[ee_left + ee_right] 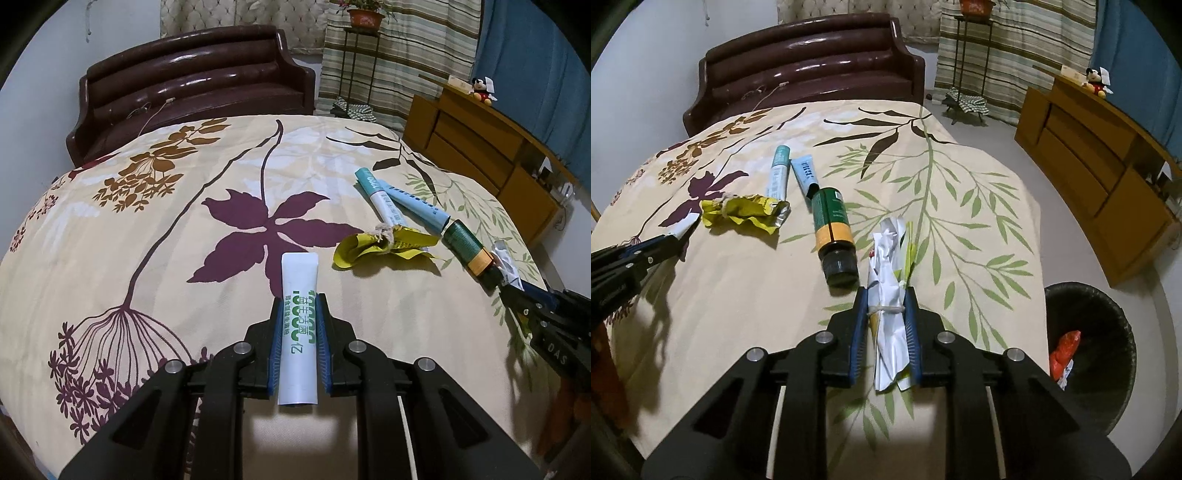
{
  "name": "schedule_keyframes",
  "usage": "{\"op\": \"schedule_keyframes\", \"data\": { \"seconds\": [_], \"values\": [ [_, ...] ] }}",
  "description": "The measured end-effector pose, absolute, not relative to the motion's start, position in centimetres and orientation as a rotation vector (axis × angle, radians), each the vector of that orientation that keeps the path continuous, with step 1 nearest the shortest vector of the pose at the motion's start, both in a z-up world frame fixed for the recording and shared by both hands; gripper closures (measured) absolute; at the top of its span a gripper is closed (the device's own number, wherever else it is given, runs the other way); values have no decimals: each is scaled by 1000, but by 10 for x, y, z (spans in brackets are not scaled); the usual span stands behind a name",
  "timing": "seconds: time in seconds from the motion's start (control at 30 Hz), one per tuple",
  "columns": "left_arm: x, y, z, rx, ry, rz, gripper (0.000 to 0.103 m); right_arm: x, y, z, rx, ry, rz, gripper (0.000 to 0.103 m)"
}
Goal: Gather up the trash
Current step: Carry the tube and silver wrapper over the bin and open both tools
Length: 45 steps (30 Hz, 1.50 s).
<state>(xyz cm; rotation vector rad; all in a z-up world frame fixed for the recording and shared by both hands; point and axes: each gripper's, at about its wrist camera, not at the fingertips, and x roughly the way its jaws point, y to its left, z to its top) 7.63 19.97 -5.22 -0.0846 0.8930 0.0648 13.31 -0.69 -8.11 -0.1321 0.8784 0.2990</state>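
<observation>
— So, where do both tools stand?

— Each one is loaded. The left gripper (298,325) is clamped on a white tube (298,328) with green print, held lengthwise between its blue pads, above the floral bedspread (147,229). The right gripper (886,325) is closed around a crumpled white wrapper (891,310) tied with a bit of string, also off the bed surface as far as I can judge.

— And the rest of the trash?

— Lying on the bedspread: a yellow wrapper (742,214), two pale blue tubes (805,173) side by side, and a dark green bottle (833,229) on its side, just beside the right gripper's load. The black bin (1089,354) sits on the floor at the right of the bed, with something red already inside.

— What could spoil it from here?

— The wrapper, I think. It is soft and loosely bunched, so a quick swing toward the bin could let it slide out of the pads and land on the floor. The tube is smooth and gripped near its middle; it might pivot or slip. Also the left side is well away from the bin, so reaching across risks knocking the bottle, which would probably roll off the bed edge.
</observation>
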Motion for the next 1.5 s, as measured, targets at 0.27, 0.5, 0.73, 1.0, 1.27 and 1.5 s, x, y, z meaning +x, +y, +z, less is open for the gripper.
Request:
{"op": "schedule_keyframes", "data": {
  "seconds": [0.27,0.5,0.73,1.0,1.27,1.5],
  "values": [
    [65,189,-44,-78,848,59,85,113,-20,-67,-73,804,275,84],
    [55,164,-27,-56,774,25,85,92,-41,-49,-39,713,233,84],
    [54,120,-11,-6,718,-70,85,76,-73,-32,-9,643,171,84],
    [55,52,-6,50,670,-198,85,66,-118,-27,12,617,81,84],
    [60,-13,-6,85,647,-300,85,57,-165,-29,53,606,-17,84],
    [63,-53,-9,104,648,-347,85,53,-199,-35,83,605,-78,84]
  ]
}}
